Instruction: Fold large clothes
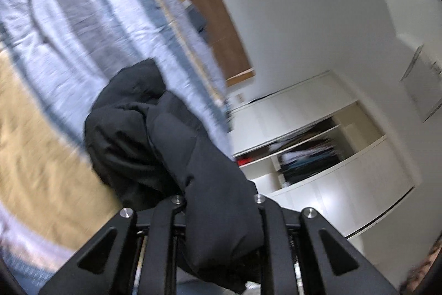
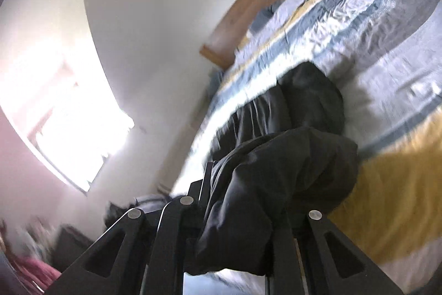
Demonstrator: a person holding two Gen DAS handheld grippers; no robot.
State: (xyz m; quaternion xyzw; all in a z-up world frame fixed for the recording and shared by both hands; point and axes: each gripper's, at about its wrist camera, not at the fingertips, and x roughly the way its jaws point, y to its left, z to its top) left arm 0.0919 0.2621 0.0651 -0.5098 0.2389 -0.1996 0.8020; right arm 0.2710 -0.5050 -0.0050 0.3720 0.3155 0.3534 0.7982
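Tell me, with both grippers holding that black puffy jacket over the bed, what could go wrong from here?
1. The black padded jacket looks thick and slick; bunched in the shut left gripper and right gripper, it might slip out.
2. Much of it hangs crumpled in both views, so it may land creased on the striped duvet rather than flat.
3. The fabric hides both grippers' fingertips, so how much each pinches is unclear; uneven grips could skew the fold.

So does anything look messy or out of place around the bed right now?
The black jacket hangs bunched between both grippers over the striped duvet, not yet folded. The white wardrobe stands open, clothes showing. Nothing looks spilled or damaged.
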